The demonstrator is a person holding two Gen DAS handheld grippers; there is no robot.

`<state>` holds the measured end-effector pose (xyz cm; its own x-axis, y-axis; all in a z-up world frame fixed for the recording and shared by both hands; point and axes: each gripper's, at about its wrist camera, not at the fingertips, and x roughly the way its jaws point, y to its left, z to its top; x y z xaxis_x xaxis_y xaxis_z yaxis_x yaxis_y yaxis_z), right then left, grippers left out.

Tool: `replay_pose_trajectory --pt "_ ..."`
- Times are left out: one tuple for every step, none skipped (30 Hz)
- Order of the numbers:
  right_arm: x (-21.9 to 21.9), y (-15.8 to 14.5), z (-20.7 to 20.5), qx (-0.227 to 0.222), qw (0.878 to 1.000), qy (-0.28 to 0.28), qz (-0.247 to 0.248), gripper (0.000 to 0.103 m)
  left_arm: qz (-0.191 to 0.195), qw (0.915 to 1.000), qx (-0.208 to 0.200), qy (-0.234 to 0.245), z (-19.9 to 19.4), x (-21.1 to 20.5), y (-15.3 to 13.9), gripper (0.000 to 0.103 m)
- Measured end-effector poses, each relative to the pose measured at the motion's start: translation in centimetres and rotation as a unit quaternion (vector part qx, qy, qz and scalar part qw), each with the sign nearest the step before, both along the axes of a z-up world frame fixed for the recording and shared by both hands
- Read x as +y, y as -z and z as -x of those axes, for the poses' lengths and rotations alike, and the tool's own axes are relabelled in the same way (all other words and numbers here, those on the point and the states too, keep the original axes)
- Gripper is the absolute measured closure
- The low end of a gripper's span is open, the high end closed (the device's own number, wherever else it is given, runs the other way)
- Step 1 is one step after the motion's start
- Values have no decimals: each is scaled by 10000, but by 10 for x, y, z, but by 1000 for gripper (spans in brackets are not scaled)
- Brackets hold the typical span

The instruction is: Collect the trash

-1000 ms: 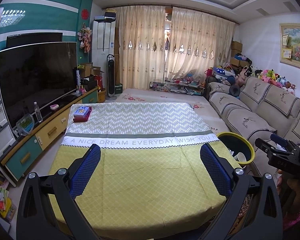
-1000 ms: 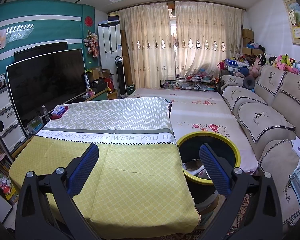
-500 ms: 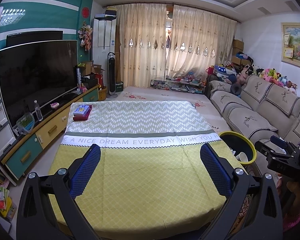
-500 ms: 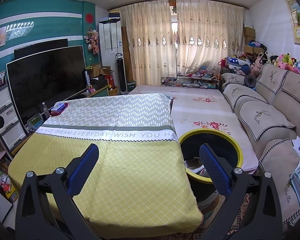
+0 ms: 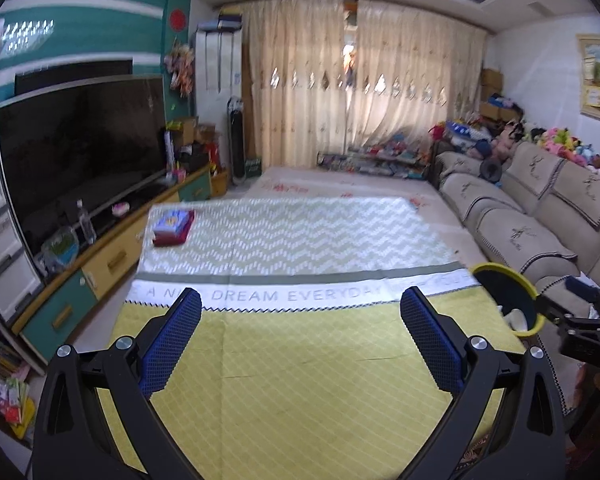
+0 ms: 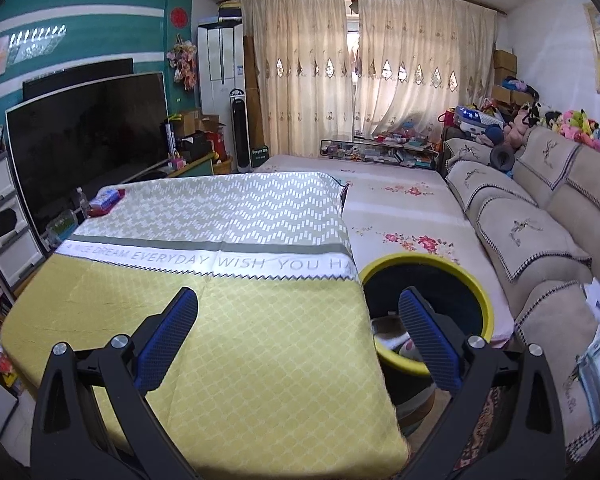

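Trash already sits in the yellow-rimmed bin (image 6: 426,312), parked just beside the tabletop's (image 6: 260,340) right edge for short drops. You hold the left gripper (image 5: 300,334) and right gripper (image 6: 298,332) above the near cloth, fingers spread, nothing between them. Only a red box (image 5: 173,227) lies far left, probably no litter.

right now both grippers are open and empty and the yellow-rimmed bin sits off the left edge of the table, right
Not quite: the yellow-rimmed bin sits off the right edge of the table, toward the sofa, as the right wrist view shows. The rest holds: the left gripper and the right gripper are open and empty.
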<state>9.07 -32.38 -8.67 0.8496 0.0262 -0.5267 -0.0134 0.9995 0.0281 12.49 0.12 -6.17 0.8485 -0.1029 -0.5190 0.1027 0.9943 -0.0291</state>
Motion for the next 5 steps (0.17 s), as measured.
replay_pose_trajectory --pt "2 1 -9 43 10000 -2 70 7 45 10000 85 -8 -13 5 5 5" --pt "4 1 -17 66 9999 -21 112 7 87 9998 175 -28 -26 9 10 5" --pt "7 2 -29 104 9998 -50 174 7 129 9995 266 -58 -40 15 16 5" --pt "11 3 -38 151 9996 -66 236 7 194 9990 393 -114 -61 23 26 5" --pt "15 5 -52 224 9991 -104 332 7 217 9985 472 -143 -74 29 32 5"
